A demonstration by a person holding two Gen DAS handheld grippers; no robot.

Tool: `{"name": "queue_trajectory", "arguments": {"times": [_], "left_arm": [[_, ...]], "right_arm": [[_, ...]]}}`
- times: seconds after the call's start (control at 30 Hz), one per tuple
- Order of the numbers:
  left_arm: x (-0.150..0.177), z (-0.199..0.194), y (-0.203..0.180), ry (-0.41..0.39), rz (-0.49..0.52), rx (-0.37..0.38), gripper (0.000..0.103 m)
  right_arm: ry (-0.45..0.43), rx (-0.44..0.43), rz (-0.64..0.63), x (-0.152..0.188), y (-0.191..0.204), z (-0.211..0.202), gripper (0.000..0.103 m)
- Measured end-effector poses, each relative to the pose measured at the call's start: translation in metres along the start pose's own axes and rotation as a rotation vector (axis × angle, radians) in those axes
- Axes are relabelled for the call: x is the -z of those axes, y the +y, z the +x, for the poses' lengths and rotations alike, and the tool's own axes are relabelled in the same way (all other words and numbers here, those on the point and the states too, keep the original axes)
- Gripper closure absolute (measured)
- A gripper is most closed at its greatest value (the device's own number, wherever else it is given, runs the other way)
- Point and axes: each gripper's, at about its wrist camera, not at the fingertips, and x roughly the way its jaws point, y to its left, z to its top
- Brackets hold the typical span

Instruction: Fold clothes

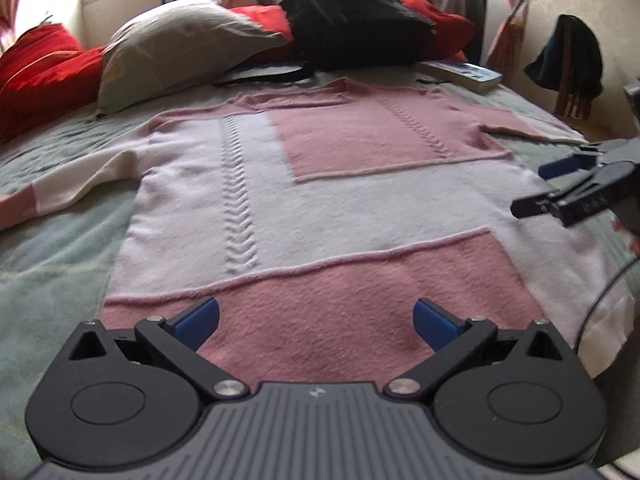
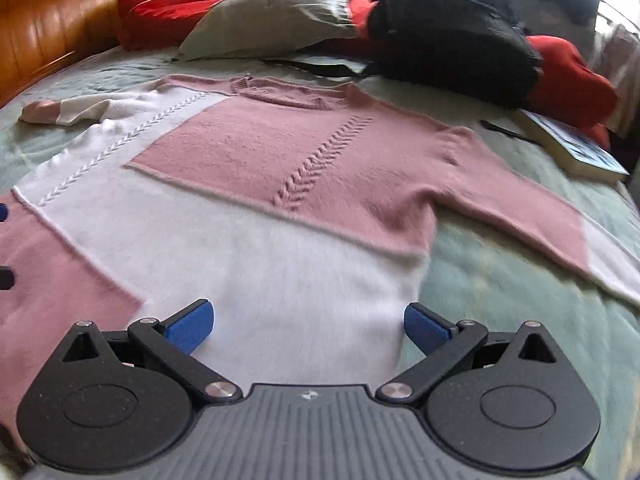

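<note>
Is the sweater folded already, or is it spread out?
Spread out. The sweater lies flat on the bed, both sleeves extended sideways, no fold visible.

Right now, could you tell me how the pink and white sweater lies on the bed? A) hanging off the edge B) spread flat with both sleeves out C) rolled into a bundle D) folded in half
B: the sweater lies flat on the bed, with a sleeve stretched out to each side.

grey pillow [image 1: 176,40] | red cushions [image 1: 44,64] | black backpack [image 1: 352,20] | book [image 1: 464,74] | green bedspread [image 1: 48,248]
</note>
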Motion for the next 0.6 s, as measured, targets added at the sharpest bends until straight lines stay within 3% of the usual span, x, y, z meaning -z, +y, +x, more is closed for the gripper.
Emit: {"name": "queue_trajectory", "arguments": {"times": [0.17,0.33,0.47,0.6], "left_arm": [[-0.005,0.007,-0.015,0.001,0.068,0.036,0.001],[0.012,0.014,-0.019,0.041,0.056,0.041,0.001],[0.031,-0.001,-0.019,0.028,0.098,0.045,0.001],[0.030,-0.016,-0.017,0.072,0.101,0.064,0.001]], "right_arm": [[-0.138,-0.072,0.058,0.016,0.026,-0.023,0.000],[-0.060,0.003,0.133,0.038,0.042,0.001,0.000],[-0.090,0.069,0.075,0.060,0.054,-0.013,0.000],[-0.108,0.068,0.123,0.072,0.052,-0.019,0.000]]}}
